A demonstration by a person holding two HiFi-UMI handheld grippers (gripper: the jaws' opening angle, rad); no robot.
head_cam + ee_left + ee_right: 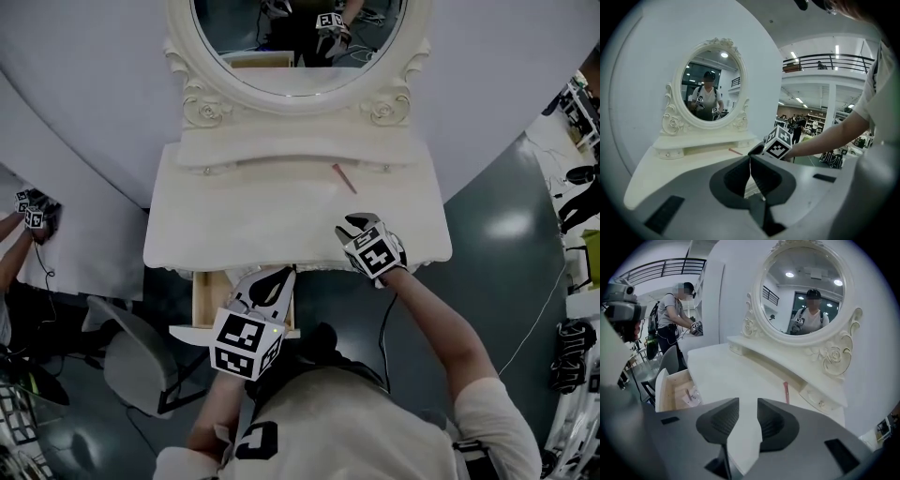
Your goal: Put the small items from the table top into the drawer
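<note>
Pink stick (344, 178) on dresser (234, 225), drawer (208, 298) open

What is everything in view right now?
dressing table: one, cream, centre
mirror: one, oval, cream-framed, table's back
stick: one, reddish, table top, near back shelf
drawer: one, pale wood, open, front left
packet: one, clear, inside drawer
chair: one, grey, left of drawer
bystander: one, light shirt, far left
left gripper: one, grey, fingers together, above drawer
right gripper: one, grey, fingers apart, empty, over table's front edge
</note>
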